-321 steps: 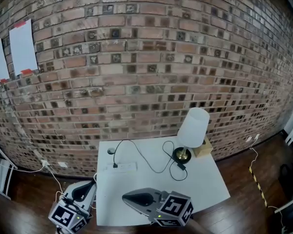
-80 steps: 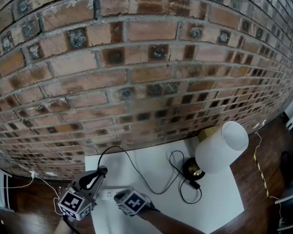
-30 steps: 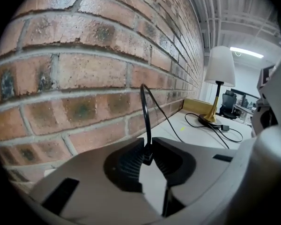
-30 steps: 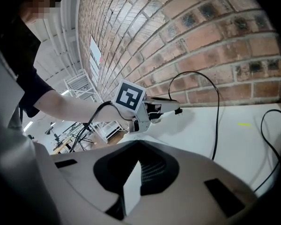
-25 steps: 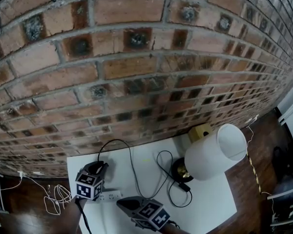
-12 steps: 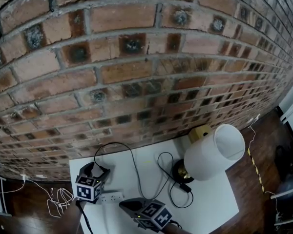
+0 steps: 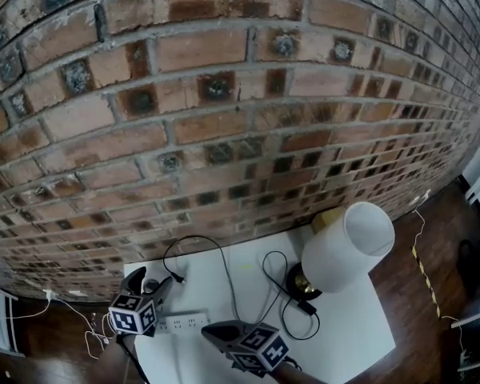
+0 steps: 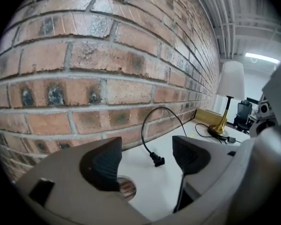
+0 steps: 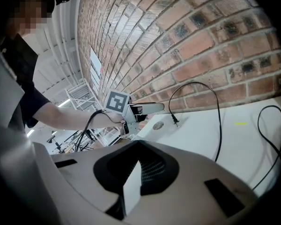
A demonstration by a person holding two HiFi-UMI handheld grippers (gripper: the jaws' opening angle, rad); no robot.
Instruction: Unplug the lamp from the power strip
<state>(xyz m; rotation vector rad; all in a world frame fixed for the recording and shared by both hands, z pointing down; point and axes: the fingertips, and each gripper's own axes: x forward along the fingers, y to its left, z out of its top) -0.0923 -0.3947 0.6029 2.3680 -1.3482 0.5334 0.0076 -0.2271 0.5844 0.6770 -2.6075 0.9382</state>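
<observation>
The lamp [image 7: 348, 246], white shade on a brass base, stands at the right of the white table [image 7: 344, 334]. Its black cord [image 7: 224, 274] loops left and ends in a plug [image 7: 178, 278] that lies loose on the table, apart from the white power strip [image 7: 182, 322]. My left gripper [image 7: 152, 281] stands open just left of the plug, touching nothing. The left gripper view shows the plug [image 8: 157, 159] on the table beyond the spread jaws of that gripper [image 8: 147, 161]. My right gripper [image 7: 212, 330] is at the strip's right end, and its pads [image 9: 133, 172] are shut on a white edge.
A brick wall [image 7: 224, 118] runs close behind the table. A small wooden box [image 7: 330, 217] sits behind the lamp. The table has a round grommet hole [image 8: 124, 187] near my left gripper. An inline switch [image 7: 306, 306] lies on the cord. Loose cables [image 7: 92, 338] trail on the floor at left.
My left gripper has opened and let go of the plug, then drawn back a little to the left. The plug now lies on the table. The right gripper has stayed at the strip.
</observation>
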